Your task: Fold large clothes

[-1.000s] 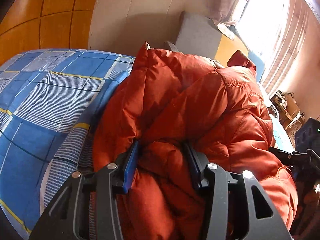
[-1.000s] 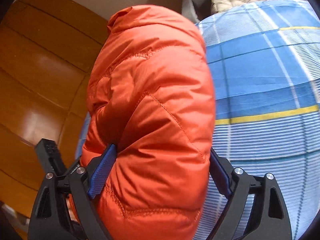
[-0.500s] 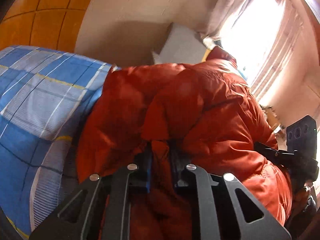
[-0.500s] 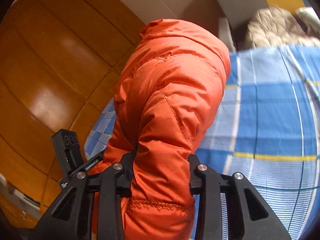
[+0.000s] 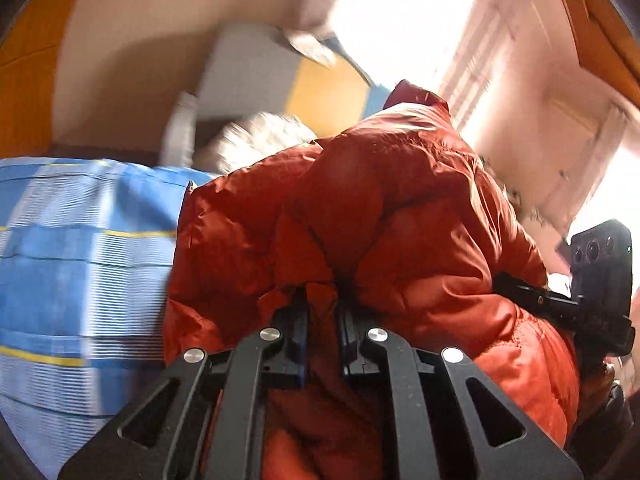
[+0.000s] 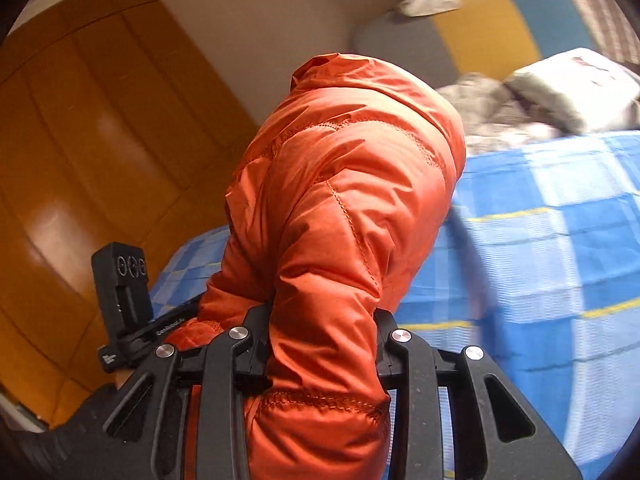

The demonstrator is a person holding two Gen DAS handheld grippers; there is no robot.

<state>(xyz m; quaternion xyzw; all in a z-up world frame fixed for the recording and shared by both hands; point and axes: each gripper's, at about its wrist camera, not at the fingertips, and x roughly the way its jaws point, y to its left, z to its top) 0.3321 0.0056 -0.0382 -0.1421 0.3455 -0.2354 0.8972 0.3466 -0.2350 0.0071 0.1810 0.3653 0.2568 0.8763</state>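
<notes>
An orange puffer jacket (image 5: 392, 216) is bunched up and held above a bed with a blue checked sheet (image 5: 72, 264). My left gripper (image 5: 323, 308) is shut on a fold of the jacket at its lower edge. The jacket also fills the right wrist view (image 6: 344, 208), where my right gripper (image 6: 322, 324) is shut on a thick padded part of it. The right gripper's body shows at the right edge of the left wrist view (image 5: 592, 280). The left gripper's body shows at the left of the right wrist view (image 6: 124, 292).
The blue checked sheet (image 6: 540, 240) spreads to the right. A grey pillow (image 6: 576, 84) and crumpled pale bedding (image 6: 492, 116) lie at the head of the bed. A wooden wardrobe (image 6: 80, 140) stands at the left. A bright window (image 5: 400, 12) is behind.
Both grippers closed from open onto the jacket, then lifted it off the bed. The views have tilted upward toward the wall and window.
</notes>
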